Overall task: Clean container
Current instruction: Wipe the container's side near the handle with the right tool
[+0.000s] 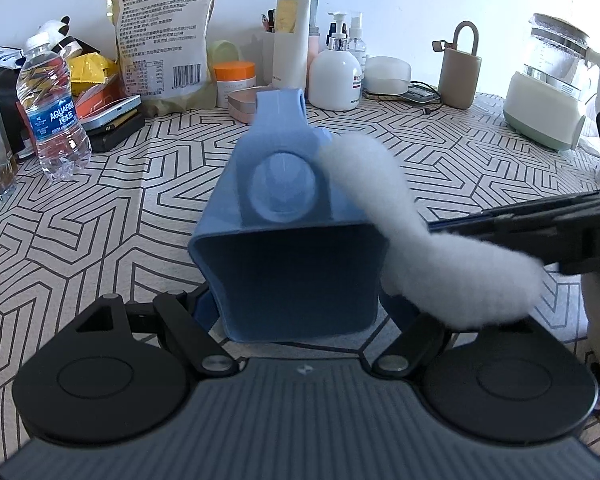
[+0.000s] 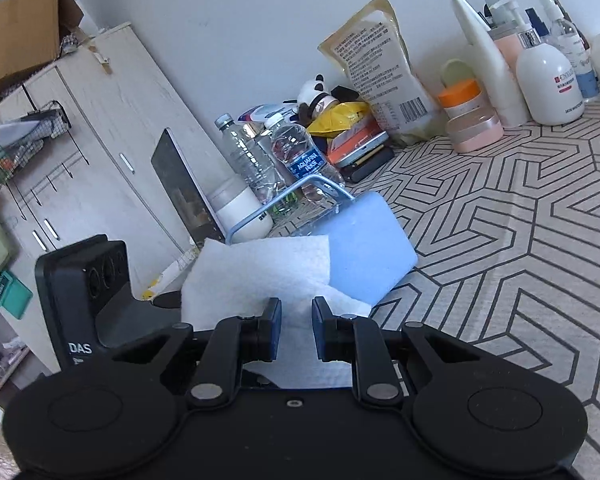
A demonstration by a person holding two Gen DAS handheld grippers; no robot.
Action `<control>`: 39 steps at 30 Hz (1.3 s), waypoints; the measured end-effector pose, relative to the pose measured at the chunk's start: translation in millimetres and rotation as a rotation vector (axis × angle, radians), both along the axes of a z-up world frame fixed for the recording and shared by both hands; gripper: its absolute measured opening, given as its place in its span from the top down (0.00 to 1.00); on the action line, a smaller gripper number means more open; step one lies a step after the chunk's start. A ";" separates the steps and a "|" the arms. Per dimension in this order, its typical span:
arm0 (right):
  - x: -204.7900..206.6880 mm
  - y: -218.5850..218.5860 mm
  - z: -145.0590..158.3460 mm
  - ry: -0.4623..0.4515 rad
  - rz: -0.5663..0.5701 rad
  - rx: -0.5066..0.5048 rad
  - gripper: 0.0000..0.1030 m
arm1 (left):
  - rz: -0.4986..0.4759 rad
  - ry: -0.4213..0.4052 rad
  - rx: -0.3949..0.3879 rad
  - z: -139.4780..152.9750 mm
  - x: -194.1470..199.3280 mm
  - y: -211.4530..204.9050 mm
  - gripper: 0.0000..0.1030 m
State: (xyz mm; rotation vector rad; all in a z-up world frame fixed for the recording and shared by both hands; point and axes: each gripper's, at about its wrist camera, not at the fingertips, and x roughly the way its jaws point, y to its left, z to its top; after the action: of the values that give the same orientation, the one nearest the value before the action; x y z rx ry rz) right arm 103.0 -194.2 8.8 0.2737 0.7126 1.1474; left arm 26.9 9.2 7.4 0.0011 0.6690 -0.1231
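Left gripper (image 1: 300, 312) is clamped on the blue container (image 1: 288, 216), holding it tipped above the patterned table (image 1: 100, 216) with its open mouth facing the camera. Right gripper (image 2: 296, 328) pinches a white wipe (image 2: 256, 276) between nearly closed fingers, and the wipe rests against the container's right side.

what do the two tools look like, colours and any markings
Both tools are matte black. The right tool has two round black discs at its base, silver pivot pins on angled link arms, and blue pads on its fingers. The left tool has the same discs and silver pins, plus a grey ribbed top plate. Its body, seen from the right wrist view, carries white "DAS" lettering. No cables or sleeves show.
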 end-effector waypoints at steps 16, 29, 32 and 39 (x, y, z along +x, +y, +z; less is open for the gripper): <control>14.4 0.9 -3.6 -0.017 -0.119 -0.129 0.79 | -0.014 -0.013 -0.013 0.9 -1.5 1.9 0.27; 10.9 1.6 0.2 -0.008 -0.076 -0.054 0.79 | 0.019 -0.040 -0.038 2.2 -4.2 7.7 0.28; 11.7 7.5 -3.4 -0.002 -0.075 -0.090 0.79 | 0.018 -0.042 -0.032 2.1 -4.7 6.8 0.28; 15.3 4.5 -5.0 0.016 -0.103 -0.095 0.77 | -0.008 -0.056 -0.027 3.4 -8.1 4.8 0.27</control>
State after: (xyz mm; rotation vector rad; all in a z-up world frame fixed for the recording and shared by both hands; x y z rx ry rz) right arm 118.3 -189.7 3.8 0.2369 0.7566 1.0120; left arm 18.8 14.0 10.8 -0.0187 0.6111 -0.1395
